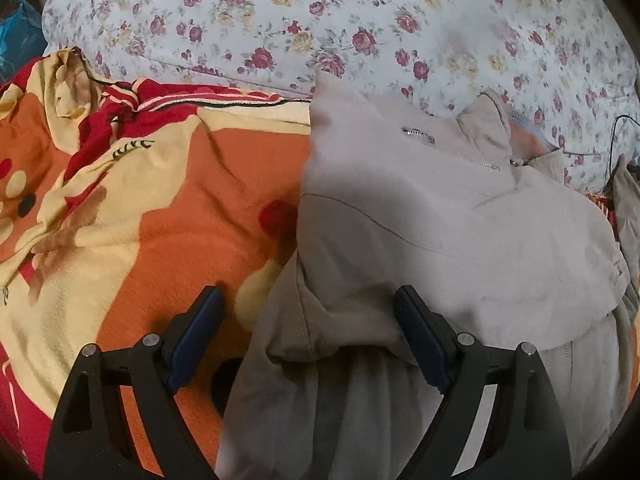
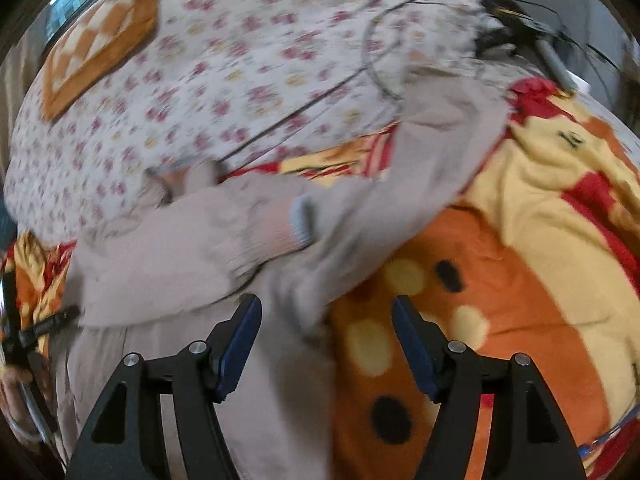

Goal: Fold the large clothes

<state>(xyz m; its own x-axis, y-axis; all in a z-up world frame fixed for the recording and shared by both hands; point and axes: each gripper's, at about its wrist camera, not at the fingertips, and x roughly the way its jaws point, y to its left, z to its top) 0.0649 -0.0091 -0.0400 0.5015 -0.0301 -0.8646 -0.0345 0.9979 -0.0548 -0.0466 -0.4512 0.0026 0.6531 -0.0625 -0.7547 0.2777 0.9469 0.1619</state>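
Beige cloth fills the right half of the left wrist view: a jacket (image 1: 420, 208) lies spread on an orange, yellow and red blanket (image 1: 160, 208), its zip (image 1: 418, 134) showing near the collar at the far end. Beyond both, a white sheet (image 1: 360, 28) printed with red and yellow roses covers the bed. The left gripper (image 1: 308, 308) stands wide apart, clamping nothing; a bunched fold of the jacket rises between its two fingers, the right pad (image 1: 420, 340) touching the cloth and the left pad (image 1: 196, 340) over bare blanket. A thin dark cable (image 1: 612, 136) runs across the sheet at the far right.

From the right wrist, the picture is blurred. The jacket (image 2: 180, 248) lies to the left and centre, with a sleeve (image 2: 420, 160) stretching up and right across the blanket (image 2: 520, 260), and a ribbed cuff (image 2: 280, 224) with a pale blue edge resting on the body of the garment. The right gripper (image 2: 326, 316) is likewise spread open with nothing pinched; the edge of the jacket lies between its fingers, the left pad (image 2: 240, 348) over beige cloth and the right pad (image 2: 416, 352) over the orange blanket. The flowered sheet (image 2: 240, 60) lies behind, with an orange-and-white checked cloth (image 2: 100, 44) on it at upper left and dark cables (image 2: 512, 20) at upper right.
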